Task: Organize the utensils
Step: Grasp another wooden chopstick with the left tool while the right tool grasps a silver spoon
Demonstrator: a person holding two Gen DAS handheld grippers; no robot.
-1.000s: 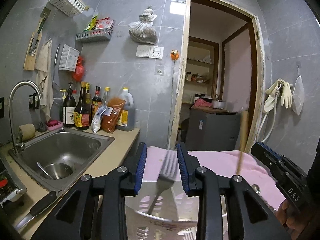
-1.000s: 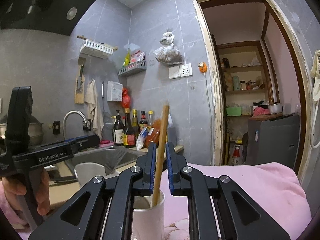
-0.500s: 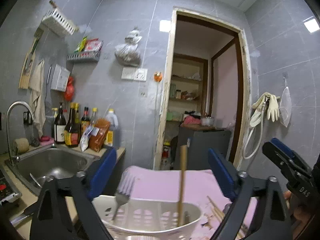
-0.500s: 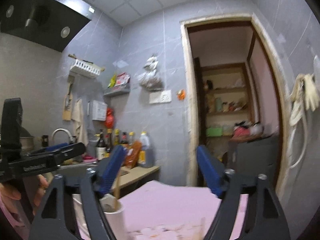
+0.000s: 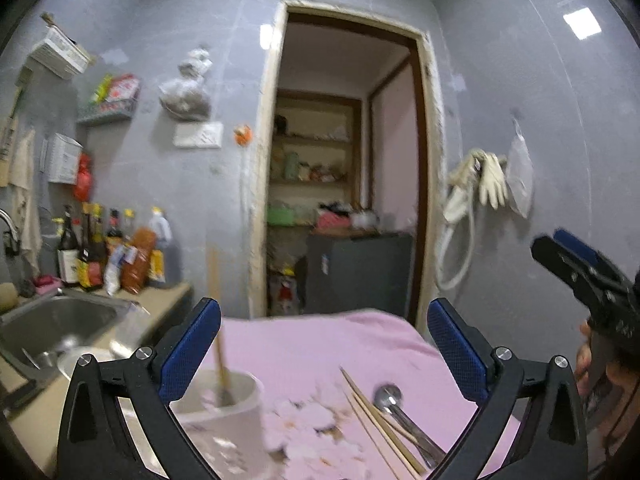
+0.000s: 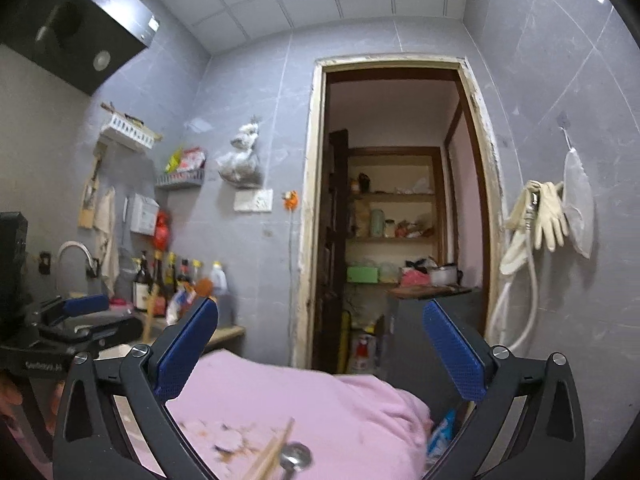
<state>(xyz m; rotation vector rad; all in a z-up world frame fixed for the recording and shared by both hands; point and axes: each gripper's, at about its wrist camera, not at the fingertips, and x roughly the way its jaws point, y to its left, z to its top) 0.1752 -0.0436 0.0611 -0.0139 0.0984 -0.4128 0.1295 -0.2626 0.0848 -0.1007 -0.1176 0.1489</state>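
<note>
My left gripper (image 5: 324,340) is open and empty above the pink cloth (image 5: 320,344). A white cup (image 5: 224,408) stands low left between its fingers with one wooden chopstick (image 5: 218,340) upright in it. Loose chopsticks (image 5: 380,424) and a metal spoon (image 5: 394,404) lie on the cloth to the right. My right gripper (image 6: 320,344) is open and empty; chopstick tips (image 6: 276,452) and the spoon bowl (image 6: 296,456) show at its lower edge. Each gripper appears in the other's view: the right gripper (image 5: 584,280), the left gripper (image 6: 68,320).
A steel sink (image 5: 52,320) and a row of sauce bottles (image 5: 108,252) are on the counter at left. An open doorway (image 5: 344,184) with shelves is ahead. Rubber gloves (image 5: 484,180) and a hose hang on the right wall.
Both grippers have opened, leaving the fork in the white basket and the chopstick in the cup. Both have lifted and swung right; the basket has left the left view.
</note>
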